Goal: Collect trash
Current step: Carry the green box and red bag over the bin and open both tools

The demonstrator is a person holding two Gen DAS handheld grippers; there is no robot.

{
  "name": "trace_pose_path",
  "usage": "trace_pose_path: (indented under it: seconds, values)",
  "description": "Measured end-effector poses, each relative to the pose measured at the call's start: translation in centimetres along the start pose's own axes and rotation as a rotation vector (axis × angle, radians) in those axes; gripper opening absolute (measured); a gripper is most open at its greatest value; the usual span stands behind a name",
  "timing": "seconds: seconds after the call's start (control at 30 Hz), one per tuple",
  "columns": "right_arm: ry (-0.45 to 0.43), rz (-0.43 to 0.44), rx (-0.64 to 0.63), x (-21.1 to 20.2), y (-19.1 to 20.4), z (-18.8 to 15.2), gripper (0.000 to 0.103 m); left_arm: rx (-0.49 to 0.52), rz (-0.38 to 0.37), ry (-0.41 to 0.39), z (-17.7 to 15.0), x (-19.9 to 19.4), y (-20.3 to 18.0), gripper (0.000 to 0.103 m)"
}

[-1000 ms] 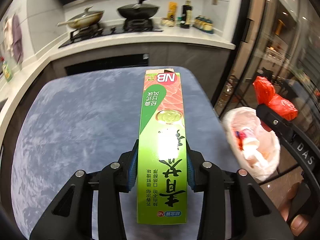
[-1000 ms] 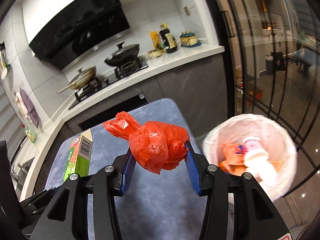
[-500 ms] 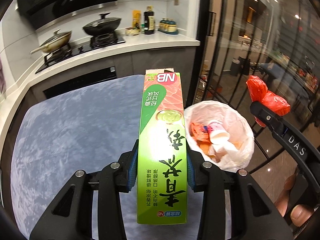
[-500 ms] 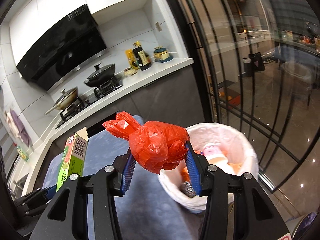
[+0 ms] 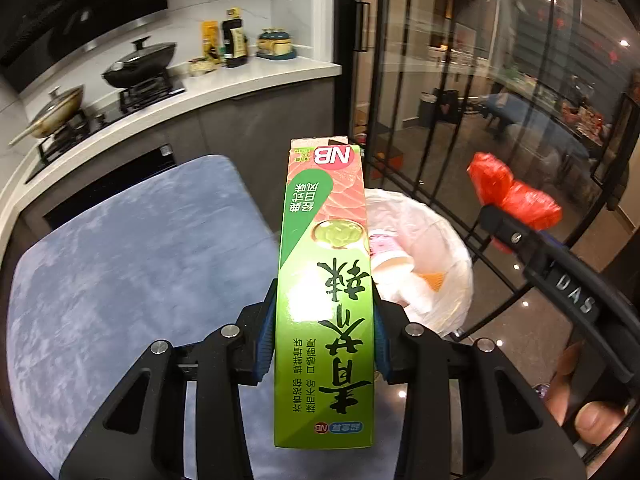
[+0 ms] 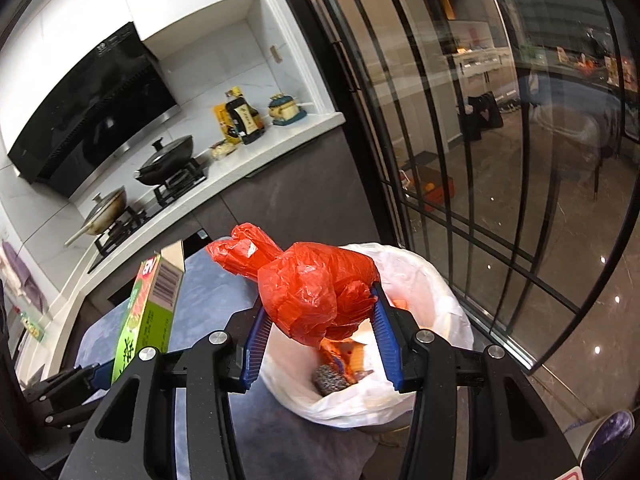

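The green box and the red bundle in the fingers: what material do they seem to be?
Green box: printed cardboard, glossy by its bright glare, with flat faces and sharp folded edges. Red bundle: thin plastic film, probably a bag, crinkled, shiny and slightly translucent.

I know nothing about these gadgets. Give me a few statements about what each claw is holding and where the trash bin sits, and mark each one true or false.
1. The left gripper is clamped on a tall green box. True.
2. The right gripper is open and carries nothing. False: it is shut on a crumpled red plastic bag.
3. The bin has a white liner and already holds trash. True.
4. The red plastic bag already lies at the bottom of the bin. False: it is held above the bin's opening, between the blue pads.
5. Two lidded pans sit on the stove. True.
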State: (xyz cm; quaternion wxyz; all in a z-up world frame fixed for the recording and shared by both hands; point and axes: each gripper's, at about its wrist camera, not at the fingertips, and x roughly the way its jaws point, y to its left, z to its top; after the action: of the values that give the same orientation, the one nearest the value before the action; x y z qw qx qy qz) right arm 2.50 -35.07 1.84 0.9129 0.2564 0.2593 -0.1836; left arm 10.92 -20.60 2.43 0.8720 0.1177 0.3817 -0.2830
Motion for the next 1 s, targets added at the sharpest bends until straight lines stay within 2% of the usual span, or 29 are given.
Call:
trace_pose_path:
  seconds: [0.27, 0.47, 0.63, 0.73, 0.77, 0.9, 1.0]
  values:
    - [0.039, -0.050, 0.019, 2.4, -2.8, 0.1, 0.046, 0.073, -0.044, 0.011, 1.3, 3.1, -2.1, 0.038]
    - [0.065, -0.069, 0.026, 3.9, -3.4, 0.2, 0.048, 0.056, -0.101, 0.074, 1.7, 5.9, -2.0, 0.038]
    - [0.081, -0.074, 0.017, 4.8, -3.3, 0.3, 0.049, 0.054, -0.098, 0.093, 1.8, 7.4, -2.0, 0.038]
    - [0.079, -0.074, 0.023, 5.2, -3.1, 0.3, 0.056, 0.042, -0.097, 0.071, 1.8, 7.2, -1.6, 0.038]
    - [0.077, -0.071, 0.025, 5.4, -3.1, 0.4, 0.061, 0.037, -0.095, 0.068, 1.9, 7.1, -1.5, 0.040]
    - [0.077, -0.057, 0.024, 5.6, -2.4, 0.4, 0.066, 0.010, -0.077, 0.062, 1.9, 6.9, -0.5, 0.045]
    - [0.067, -0.048, 0.010, 5.4, -1.5, 0.5, 0.068, -0.015, -0.059, 0.045, 1.9, 6.3, 0.2, 0.056]
